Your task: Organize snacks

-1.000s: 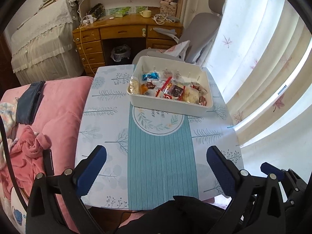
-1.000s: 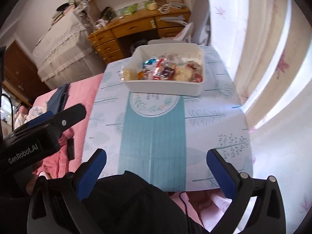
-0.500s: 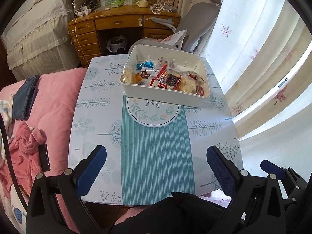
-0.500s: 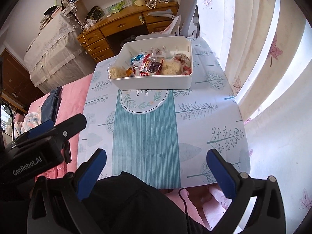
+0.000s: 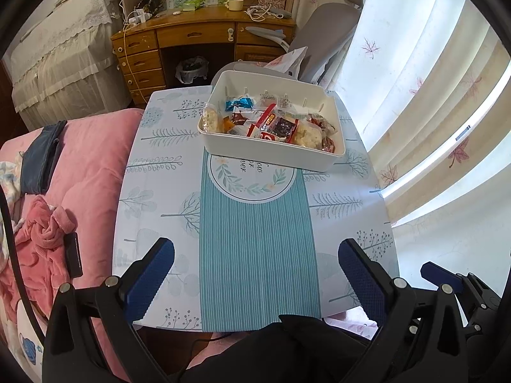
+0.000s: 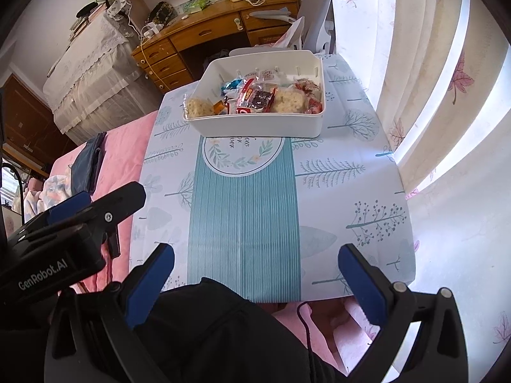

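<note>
Blue-padded fingers (image 5: 150, 276) of the left gripper (image 5: 255, 274) are spread wide and hold nothing, poised over the near edge of the tablecloth-covered table (image 5: 153, 198). Right gripper (image 6: 255, 277) likewise has its fingers (image 6: 361, 281) spread wide and empty above the same near edge.

White rectangular snack bin (image 5: 271, 153) sits at the far end of the table, at about 12 o'clock from the left gripper and well apart from its fingers. Its long axis runs roughly 9 to 3 o'clock across the table, skewed slightly so the right end lies nearer. Wrapped snacks (image 5: 274, 124) fill it: a blue packet toward the far wall, red-and-white packets mid-bin, pale crackers at both ends.

From the right wrist view the snack bin (image 6: 255, 124) also lies at 12 o'clock, well beyond the fingers, with the left gripper's black body (image 6: 64, 242) at 9 o'clock.
</note>
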`<action>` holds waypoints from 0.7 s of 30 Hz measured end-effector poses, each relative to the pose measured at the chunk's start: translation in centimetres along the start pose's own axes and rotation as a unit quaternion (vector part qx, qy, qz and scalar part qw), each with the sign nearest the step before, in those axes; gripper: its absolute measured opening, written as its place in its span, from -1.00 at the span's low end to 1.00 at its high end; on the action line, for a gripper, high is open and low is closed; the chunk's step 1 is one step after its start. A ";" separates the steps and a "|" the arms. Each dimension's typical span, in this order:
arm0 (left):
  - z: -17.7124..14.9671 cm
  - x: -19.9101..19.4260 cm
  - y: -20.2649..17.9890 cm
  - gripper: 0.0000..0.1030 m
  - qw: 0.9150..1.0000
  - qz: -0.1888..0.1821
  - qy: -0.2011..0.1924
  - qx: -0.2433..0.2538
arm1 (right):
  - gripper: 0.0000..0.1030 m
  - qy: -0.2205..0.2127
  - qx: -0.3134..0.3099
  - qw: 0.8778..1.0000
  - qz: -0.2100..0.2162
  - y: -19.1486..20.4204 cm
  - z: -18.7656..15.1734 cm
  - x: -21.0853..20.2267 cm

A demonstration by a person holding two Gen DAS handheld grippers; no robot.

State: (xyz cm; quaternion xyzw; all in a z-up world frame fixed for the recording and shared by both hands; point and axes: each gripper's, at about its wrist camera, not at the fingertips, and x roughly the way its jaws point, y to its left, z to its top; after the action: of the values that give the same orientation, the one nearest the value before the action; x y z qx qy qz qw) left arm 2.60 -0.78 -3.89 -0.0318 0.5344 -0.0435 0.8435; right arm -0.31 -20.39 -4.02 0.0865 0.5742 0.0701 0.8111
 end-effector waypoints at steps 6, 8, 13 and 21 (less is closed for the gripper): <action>-0.5 -0.1 0.2 0.98 1.000 -0.001 0.000 -0.003 | 1.00 0.001 0.000 1.000 0.000 0.1 -0.1 0.0; -0.4 -0.1 0.2 0.98 1.000 -0.001 0.001 -0.002 | 1.00 0.001 -0.002 1.000 0.000 0.1 -0.3 0.0; -0.6 -0.2 0.3 0.98 1.000 0.000 0.000 -0.004 | 1.00 0.003 -0.002 1.000 0.001 0.2 -0.6 0.0; -0.8 -0.2 0.2 0.98 1.000 0.001 0.000 -0.003 | 1.00 0.003 -0.003 1.000 0.002 0.2 -0.8 0.0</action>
State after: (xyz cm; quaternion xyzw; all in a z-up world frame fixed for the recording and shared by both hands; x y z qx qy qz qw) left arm 1.77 -0.59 -4.06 -0.0344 0.5345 -0.0410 0.8435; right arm -1.03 -20.14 -4.23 0.0855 0.5764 0.0736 0.8094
